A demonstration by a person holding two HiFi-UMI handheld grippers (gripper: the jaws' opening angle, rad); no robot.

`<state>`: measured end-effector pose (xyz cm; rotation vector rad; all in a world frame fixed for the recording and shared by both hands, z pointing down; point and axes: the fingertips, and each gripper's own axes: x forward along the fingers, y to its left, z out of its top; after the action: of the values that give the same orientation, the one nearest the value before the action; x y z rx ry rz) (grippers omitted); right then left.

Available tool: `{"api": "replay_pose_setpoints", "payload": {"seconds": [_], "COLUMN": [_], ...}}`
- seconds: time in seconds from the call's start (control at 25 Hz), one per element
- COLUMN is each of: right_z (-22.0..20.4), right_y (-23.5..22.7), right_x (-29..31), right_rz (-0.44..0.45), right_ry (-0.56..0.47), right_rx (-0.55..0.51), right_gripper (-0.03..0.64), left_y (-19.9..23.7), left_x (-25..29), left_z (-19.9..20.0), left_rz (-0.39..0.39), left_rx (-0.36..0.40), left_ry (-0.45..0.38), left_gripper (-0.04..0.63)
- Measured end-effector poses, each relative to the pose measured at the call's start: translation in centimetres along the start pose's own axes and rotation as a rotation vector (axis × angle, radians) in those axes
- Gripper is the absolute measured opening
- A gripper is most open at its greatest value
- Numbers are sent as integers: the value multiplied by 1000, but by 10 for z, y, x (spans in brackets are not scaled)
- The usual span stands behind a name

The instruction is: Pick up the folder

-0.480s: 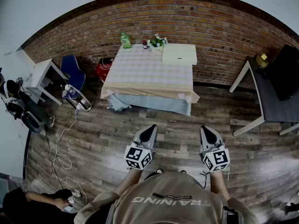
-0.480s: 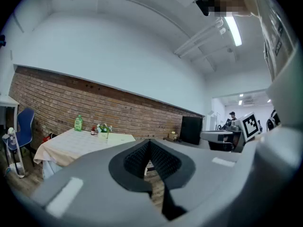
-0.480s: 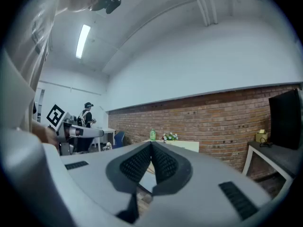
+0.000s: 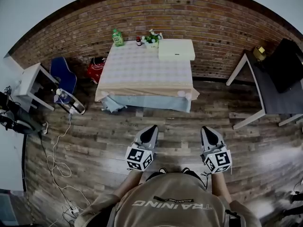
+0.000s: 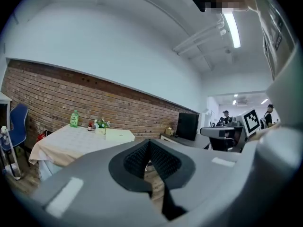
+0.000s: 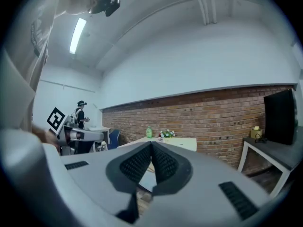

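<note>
The pale folder (image 4: pixel 176 49) lies flat on the far right corner of the cloth-covered table (image 4: pixel 147 74) by the brick wall. It also shows as a cream slab (image 5: pixel 118 135) in the left gripper view and as a pale slab (image 6: pixel 182 143) in the right gripper view. My left gripper (image 4: pixel 151 129) and right gripper (image 4: pixel 207 130) hang over the wooden floor, well short of the table. Both point level toward it. Each is shut with nothing between its jaws.
A green bottle (image 4: pixel 116 37), a small dark bottle (image 4: pixel 138 41) and a potted plant (image 4: pixel 152 39) stand at the table's back edge. A blue chair (image 4: pixel 61 77) and a white side table (image 4: pixel 27 85) are at left, a dark desk (image 4: pixel 274 91) at right. Cables (image 4: pixel 54 160) trail over the floor.
The table now sits slightly higher and further left in the head view. Both grippers have edged a little upward in it and stay shut.
</note>
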<state>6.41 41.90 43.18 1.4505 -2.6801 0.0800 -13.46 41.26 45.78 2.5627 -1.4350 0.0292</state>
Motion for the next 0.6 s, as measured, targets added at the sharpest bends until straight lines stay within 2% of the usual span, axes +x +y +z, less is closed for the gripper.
{"api": "replay_pose_setpoints", "payload": {"seconds": [0.24,0.44,0.6], "right_z": [-11,-25,-25], "right_y": [6,4,-19], "right_x": [13,34,60], "right_rz": [-45,2,28], "right_ry": [44,113,98], "right_rx": [15,-12,-1], "right_gripper": [9,11,9], "left_y": [28,44,49], "left_x": [6,24,54], "left_z": [-13,-18,-17], "left_rz": [-5,3,13], "left_rx": [-34,-60,-54], "left_ry": [14,24,43], "left_gripper": [6,6,6]}}
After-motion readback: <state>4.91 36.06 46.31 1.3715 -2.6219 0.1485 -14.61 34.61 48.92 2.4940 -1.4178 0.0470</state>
